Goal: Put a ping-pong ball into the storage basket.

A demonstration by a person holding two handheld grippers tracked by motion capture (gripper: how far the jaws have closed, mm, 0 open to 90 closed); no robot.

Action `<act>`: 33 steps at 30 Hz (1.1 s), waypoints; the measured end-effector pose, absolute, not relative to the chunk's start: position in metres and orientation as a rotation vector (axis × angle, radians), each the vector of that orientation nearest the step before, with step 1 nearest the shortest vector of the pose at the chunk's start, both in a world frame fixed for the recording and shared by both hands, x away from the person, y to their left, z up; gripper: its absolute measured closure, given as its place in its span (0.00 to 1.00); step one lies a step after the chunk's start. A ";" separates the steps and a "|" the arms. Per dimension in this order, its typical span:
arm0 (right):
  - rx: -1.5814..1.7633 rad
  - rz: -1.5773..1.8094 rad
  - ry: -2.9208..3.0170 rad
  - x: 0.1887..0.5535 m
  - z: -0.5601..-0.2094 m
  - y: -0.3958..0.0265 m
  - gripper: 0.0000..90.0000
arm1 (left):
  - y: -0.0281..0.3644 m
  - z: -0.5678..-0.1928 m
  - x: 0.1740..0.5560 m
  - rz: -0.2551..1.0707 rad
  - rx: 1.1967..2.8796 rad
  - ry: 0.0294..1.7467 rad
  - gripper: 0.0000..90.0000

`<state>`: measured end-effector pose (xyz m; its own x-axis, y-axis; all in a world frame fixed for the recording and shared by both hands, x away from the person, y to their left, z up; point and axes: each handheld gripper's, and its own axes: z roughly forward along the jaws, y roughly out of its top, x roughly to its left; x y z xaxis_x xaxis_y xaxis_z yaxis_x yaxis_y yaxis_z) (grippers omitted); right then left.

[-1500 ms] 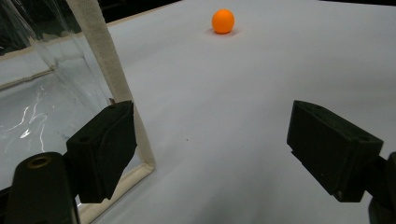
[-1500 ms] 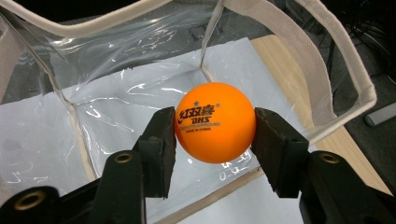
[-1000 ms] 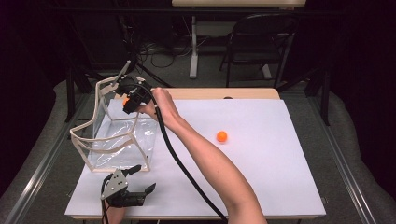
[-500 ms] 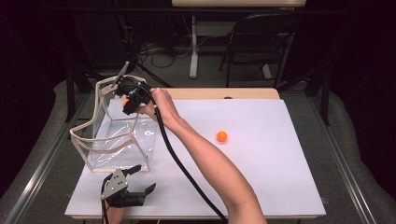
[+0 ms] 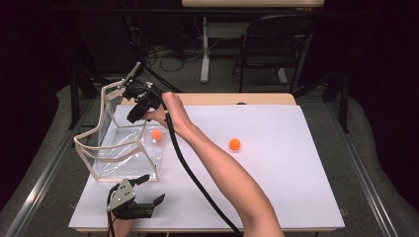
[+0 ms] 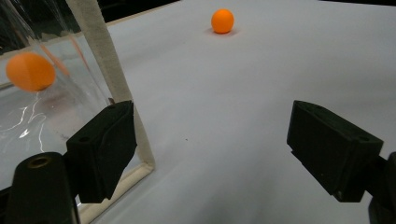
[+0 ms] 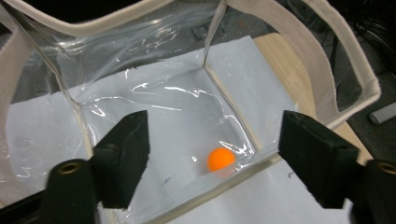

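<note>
The right tool (image 5: 134, 114) hangs over the open top of the clear bag (image 5: 121, 148) in the upper left of the high view, its jaws apart with nothing between them; they have just been opening. In the right gripper view the two black jaws stand wide at the lower left and lower right, and between them, well below, an orange ball (image 7: 221, 159) lies on the bag's clear bottom near one corner. In the high view that ball (image 5: 156, 134) shows through the bag's right wall, just under the right hand (image 5: 168, 111). The bag stands upright on the white surface (image 5: 276, 177), its pale cloth rim (image 7: 327, 56) sagging at the sides.

The left tool (image 5: 136, 202) sits at the lower left of the high view, low by the surface's near edge, jaws wide and empty. A second orange ball (image 5: 234, 144) rests on the surface at mid-frame, well apart from the bag.
</note>
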<state>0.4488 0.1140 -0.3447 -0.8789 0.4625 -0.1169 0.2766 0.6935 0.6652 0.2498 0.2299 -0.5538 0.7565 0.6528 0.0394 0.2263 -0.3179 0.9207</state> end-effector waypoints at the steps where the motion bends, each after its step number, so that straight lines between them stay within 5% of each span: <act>1: 0.594 0.982 2.621 0.448 -0.343 0.112 0.22 | 0.230 -0.554 0.250 0.500 1.887 0.674 0.17; 14: 0.588 1.087 2.585 0.437 -0.322 0.076 0.14 | 0.229 -0.555 0.250 0.502 1.883 0.674 0.17; 33: 0.655 1.096 2.558 0.425 -0.345 0.005 0.12 | 0.228 -0.555 0.251 0.503 1.900 0.673 0.17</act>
